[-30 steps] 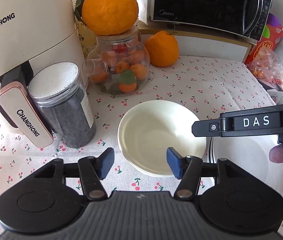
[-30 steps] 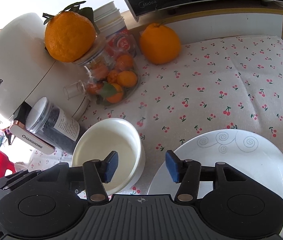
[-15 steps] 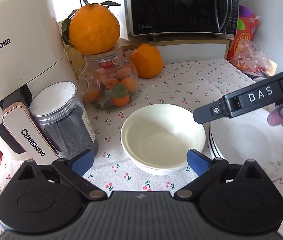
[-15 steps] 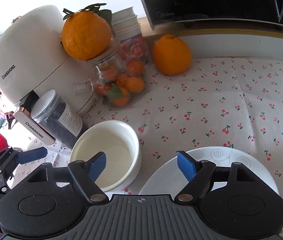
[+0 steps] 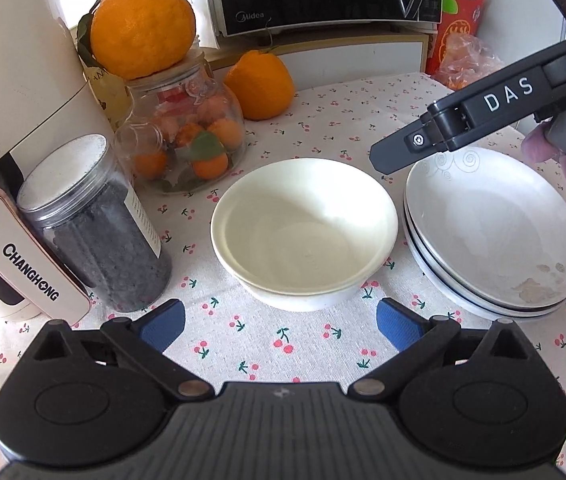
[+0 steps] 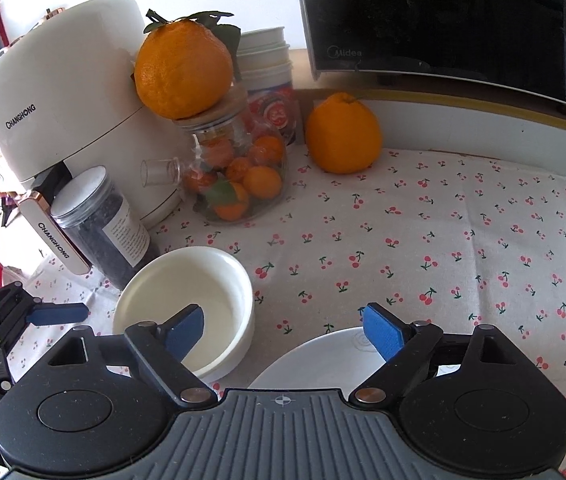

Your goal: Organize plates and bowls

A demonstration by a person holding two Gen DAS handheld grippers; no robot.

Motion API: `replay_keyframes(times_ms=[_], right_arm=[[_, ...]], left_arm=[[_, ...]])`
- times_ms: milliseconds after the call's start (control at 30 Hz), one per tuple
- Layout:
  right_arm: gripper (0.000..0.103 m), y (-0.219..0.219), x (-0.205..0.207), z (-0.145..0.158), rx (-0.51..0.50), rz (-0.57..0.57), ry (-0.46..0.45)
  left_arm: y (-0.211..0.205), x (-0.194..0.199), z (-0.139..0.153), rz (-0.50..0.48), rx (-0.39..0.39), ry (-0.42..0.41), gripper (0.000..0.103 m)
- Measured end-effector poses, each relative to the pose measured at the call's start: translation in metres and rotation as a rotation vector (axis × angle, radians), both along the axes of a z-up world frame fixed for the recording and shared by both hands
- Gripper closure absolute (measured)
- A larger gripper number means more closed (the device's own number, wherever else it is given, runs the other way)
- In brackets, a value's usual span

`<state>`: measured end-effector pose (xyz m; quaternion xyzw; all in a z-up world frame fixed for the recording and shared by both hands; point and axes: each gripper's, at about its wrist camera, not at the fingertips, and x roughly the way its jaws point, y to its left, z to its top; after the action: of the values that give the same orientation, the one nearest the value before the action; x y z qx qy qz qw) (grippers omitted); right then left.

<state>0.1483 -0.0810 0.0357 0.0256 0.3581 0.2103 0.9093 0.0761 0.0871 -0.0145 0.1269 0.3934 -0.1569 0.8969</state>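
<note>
With both the left gripper (image 5: 279, 322) and right gripper (image 6: 283, 330) just spread wide and empty, the bowls (image 5: 303, 232) sit centre, plates (image 5: 495, 236) at three o'clock; a careless reach could knock the jar (image 5: 95, 220) at nine.

Right wrist view: plate stack (image 6: 323, 356) mostly hidden behind the gripper body, only its far rim shows. Near side of the bowl (image 6: 187, 300) covered by a blue finger pad. Microwave (image 6: 443, 20) cut off at top and right. Left wrist view: air fryer (image 5: 15, 80) cropped at left edge; jar label (image 5: 145, 220) text too small to read; hand (image 5: 563, 160) cut by right edge.
</note>
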Motion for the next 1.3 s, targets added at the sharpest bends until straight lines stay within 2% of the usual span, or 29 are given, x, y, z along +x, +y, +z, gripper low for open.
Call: replay_keyframes(times_ms=[300,733,833,933,1033,1200,1300], right_arm=[[0.014,0.006,0.027,-0.008,0.138,0.018,0.086],[0.017,0.015,0.056,-0.028,0.275,-0.013,0.21],[0.022,0.014,0.057,-0.029,0.281,-0.029,0.212],[0.031,0.014,0.059,-0.029,0.281,-0.041,0.219],[0.04,0.015,0.059,-0.031,0.277,-0.036,0.229],[0.063,0.018,0.058,-0.034,0.254,-0.027,0.242],[0.07,0.02,0.056,-0.035,0.24,-0.022,0.244]], left_arm=[[-0.003,0.012,-0.017,-0.002,-0.015,0.022,0.001],[-0.017,0.021,-0.03,-0.049,0.028,0.048,0.006],[-0.016,0.024,-0.031,-0.034,0.02,0.055,0.006],[-0.015,0.027,-0.03,-0.016,0.003,0.06,0.006],[-0.015,0.028,-0.029,-0.012,-0.006,0.061,0.011],[-0.019,0.027,-0.026,-0.027,-0.003,0.056,0.019],[-0.019,0.028,-0.026,-0.027,0.004,0.056,0.022]])
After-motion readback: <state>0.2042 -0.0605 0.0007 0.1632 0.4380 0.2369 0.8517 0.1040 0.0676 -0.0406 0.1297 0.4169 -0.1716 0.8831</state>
